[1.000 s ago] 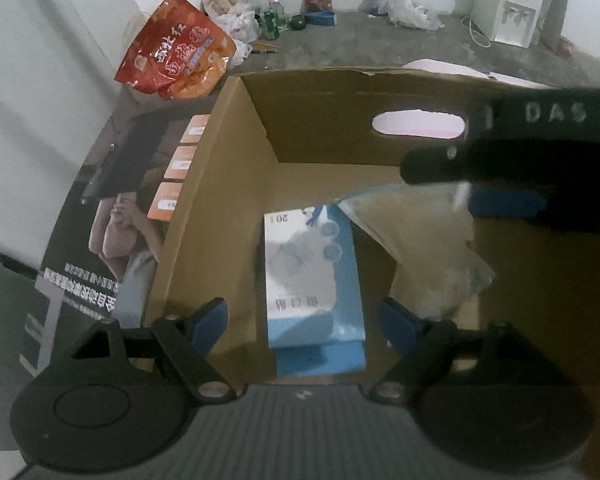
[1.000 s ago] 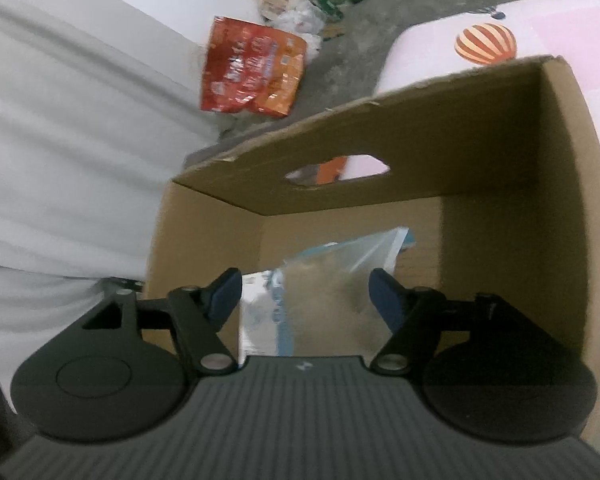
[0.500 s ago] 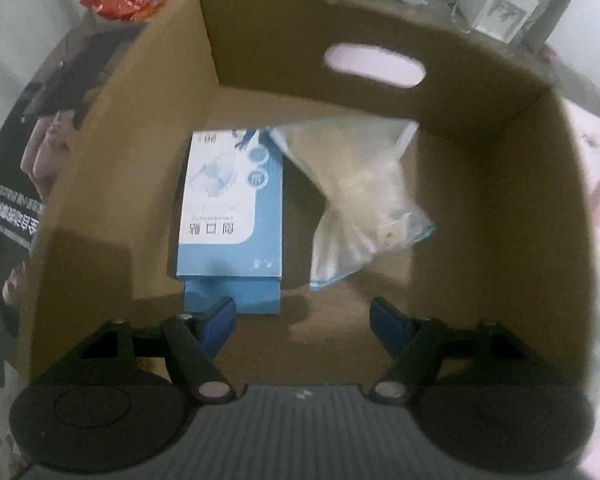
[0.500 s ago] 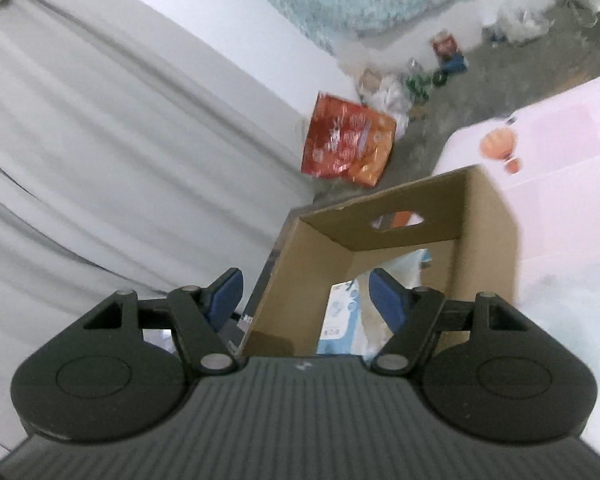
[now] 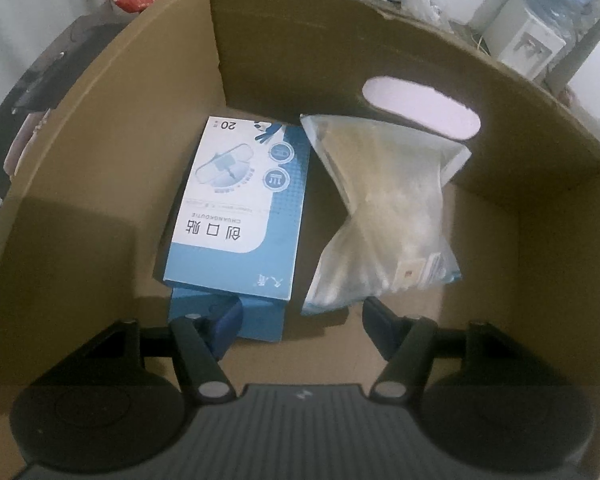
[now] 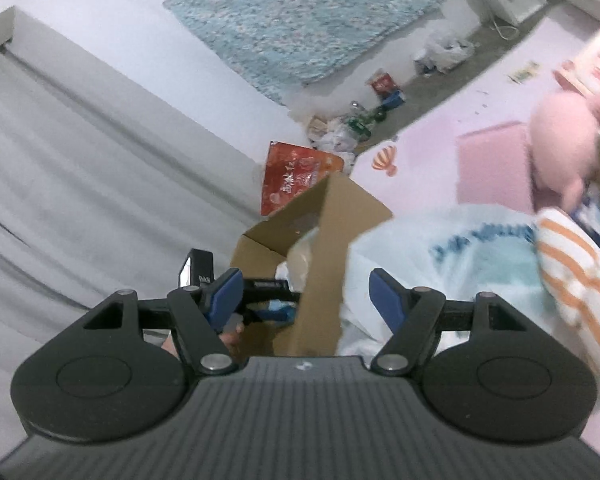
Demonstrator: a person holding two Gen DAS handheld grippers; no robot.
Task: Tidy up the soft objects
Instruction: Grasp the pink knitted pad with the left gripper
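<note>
Soft things on the pink mat — a white bag [image 6: 452,256] and striped cloth [image 6: 576,272] — sit beside the cardboard box [image 5: 112,152]; both grippers, left [image 5: 300,316] and right [image 6: 306,294], are spread wide and empty, so pinch gently.

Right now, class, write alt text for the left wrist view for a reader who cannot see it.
Inside a cardboard box, a blue-and-white bandage box lies beside a clear zip bag. The left gripper, jaws open, reaches in just short of both.
</note>
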